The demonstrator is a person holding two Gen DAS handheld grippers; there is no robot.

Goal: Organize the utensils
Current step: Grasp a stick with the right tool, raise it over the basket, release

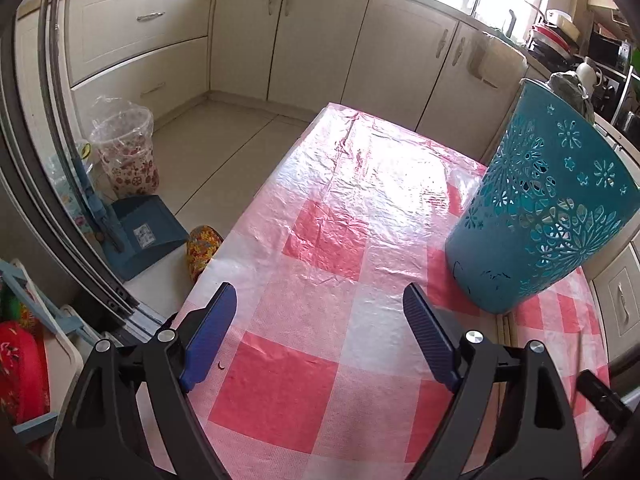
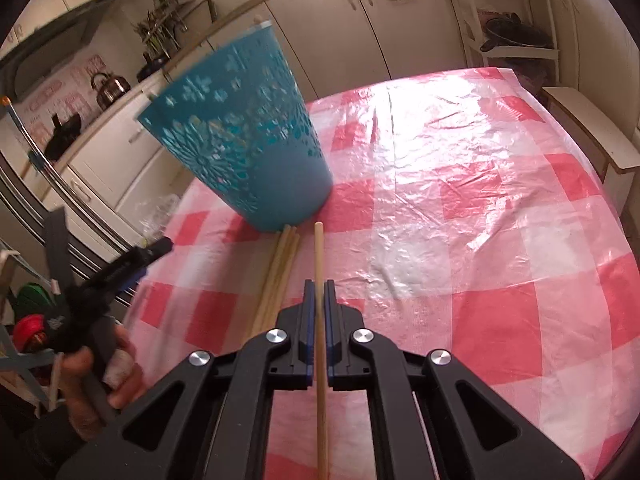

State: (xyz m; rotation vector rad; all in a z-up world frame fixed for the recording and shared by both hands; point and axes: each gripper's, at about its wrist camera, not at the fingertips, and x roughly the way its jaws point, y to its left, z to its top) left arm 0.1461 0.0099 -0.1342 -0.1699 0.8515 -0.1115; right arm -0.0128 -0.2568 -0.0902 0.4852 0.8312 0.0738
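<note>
- Chopsticks are the task's thing: one wooden stick (image 2: 319,256) is clamped between the pads of the right claw (image 2: 319,292), its tip just short of the foot of the teal holder (image 2: 244,148).
- More loose sticks (image 2: 276,280) lie on the checked desk (image 2: 480,208), left of the held one, their ends at the holder's base.
- Left claw (image 1: 320,320) stands wide apart and empty above the desk, beside the holder (image 1: 540,216).
- Step in hand, I judge: carrying one stick to the holder.
- Next move calls for lifting the stick above the rim and tipping it upright before letting go.
</note>
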